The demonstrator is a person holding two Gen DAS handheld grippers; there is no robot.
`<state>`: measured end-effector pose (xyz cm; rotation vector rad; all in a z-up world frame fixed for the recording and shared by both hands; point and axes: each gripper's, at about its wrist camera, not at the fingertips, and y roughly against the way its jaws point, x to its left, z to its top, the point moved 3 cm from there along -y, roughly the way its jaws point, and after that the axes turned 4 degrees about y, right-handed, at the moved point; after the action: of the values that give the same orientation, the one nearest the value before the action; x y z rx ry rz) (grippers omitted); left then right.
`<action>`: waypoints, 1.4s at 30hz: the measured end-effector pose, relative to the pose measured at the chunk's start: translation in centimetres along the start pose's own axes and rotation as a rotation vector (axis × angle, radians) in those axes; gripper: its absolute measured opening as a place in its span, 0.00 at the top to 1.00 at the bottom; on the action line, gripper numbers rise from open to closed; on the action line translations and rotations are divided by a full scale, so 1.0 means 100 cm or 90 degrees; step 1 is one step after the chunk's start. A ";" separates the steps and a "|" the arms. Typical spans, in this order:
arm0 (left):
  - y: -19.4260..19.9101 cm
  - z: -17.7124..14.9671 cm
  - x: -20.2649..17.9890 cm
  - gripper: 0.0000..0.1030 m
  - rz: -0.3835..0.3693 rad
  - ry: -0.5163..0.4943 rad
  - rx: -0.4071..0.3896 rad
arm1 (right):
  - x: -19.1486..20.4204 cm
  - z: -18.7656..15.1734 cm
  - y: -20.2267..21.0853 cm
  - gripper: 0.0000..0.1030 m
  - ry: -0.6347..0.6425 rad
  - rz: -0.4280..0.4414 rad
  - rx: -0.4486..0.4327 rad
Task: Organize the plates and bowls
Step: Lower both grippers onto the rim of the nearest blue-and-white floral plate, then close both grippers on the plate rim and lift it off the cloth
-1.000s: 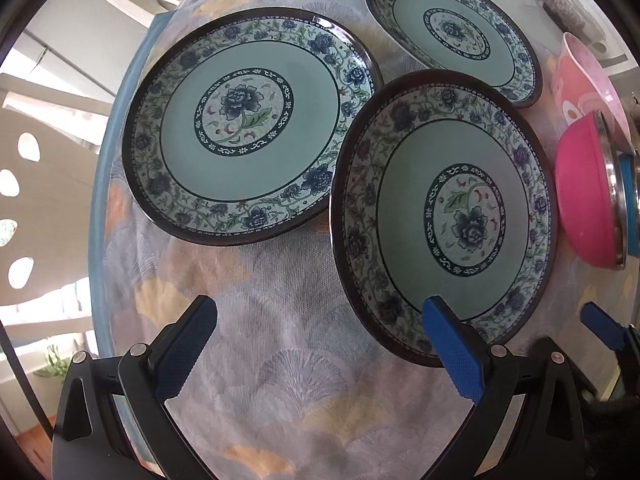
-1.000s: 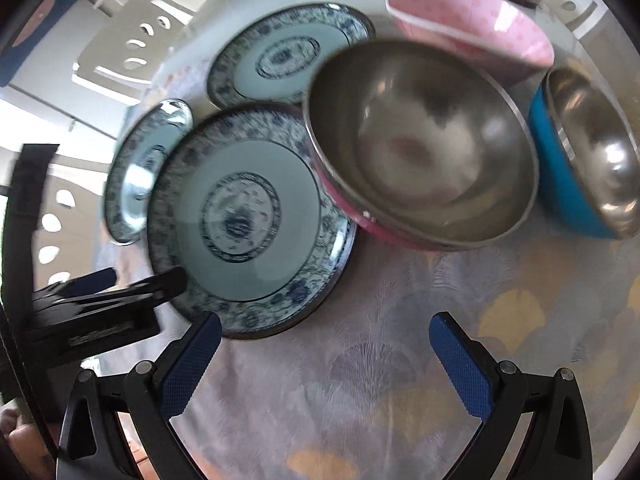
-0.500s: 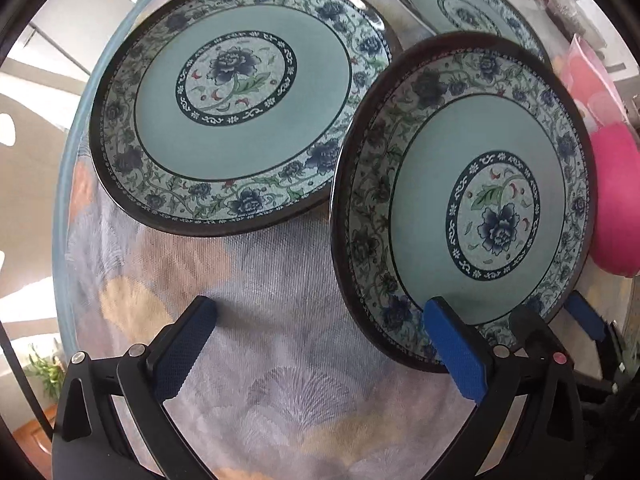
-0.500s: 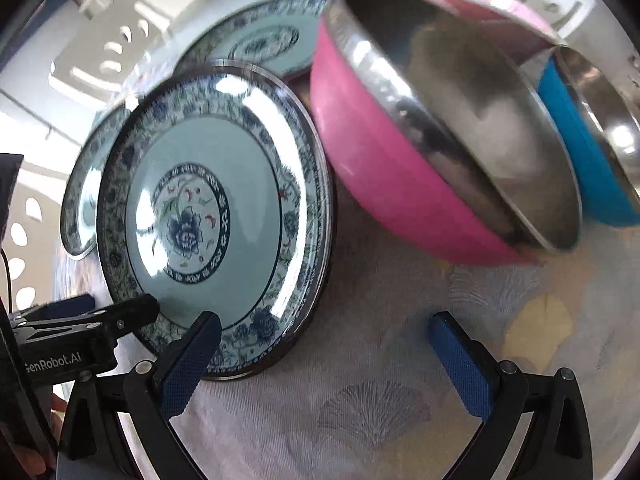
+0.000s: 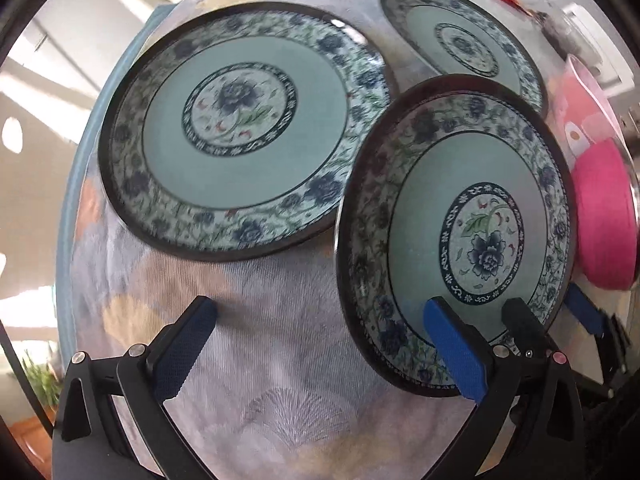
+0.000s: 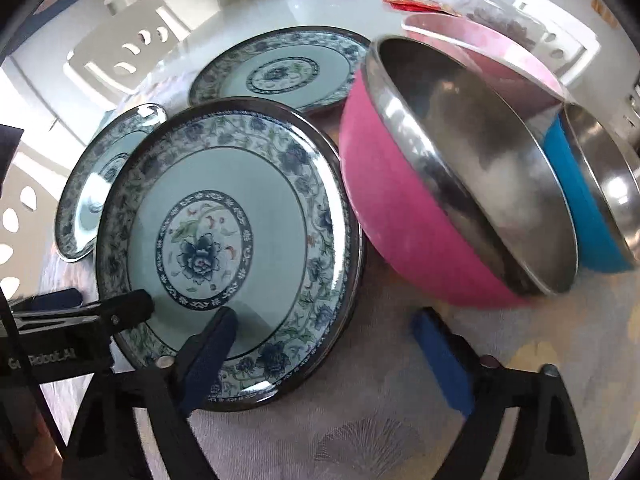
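Note:
Three blue-green floral plates lie on the clothed table. The near plate (image 5: 456,232) (image 6: 224,248) sits between the grippers, with a second plate (image 5: 244,128) to its left and a third plate (image 5: 460,44) behind. My left gripper (image 5: 320,328) is open, its right finger (image 5: 452,344) over the near plate's front rim. My right gripper (image 6: 332,340) is open, its left finger (image 6: 208,348) over that plate's rim. A pink steel bowl (image 6: 452,184) stands right of the plate, apart from both grippers.
A blue steel bowl (image 6: 588,200) and a pale pink bowl (image 6: 488,52) stand behind the pink one. A red packet (image 6: 416,2) and clutter lie at the back. A white chair (image 6: 120,48) stands beyond the table's left edge (image 5: 68,240).
Both grippers moved in toward the near plate. The right gripper dropped and swung left, so its left finger now overlaps the plate's rim. All dishes stay in place.

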<state>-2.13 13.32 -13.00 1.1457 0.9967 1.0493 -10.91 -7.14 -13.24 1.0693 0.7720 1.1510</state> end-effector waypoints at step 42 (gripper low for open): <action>0.035 -0.080 -0.019 0.55 -0.093 -0.087 0.026 | 0.033 -0.047 0.025 0.43 0.021 0.153 0.072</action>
<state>-10.69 13.42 -10.56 1.1440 0.9817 0.8266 -15.11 -2.64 -12.34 1.2653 0.7560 1.3433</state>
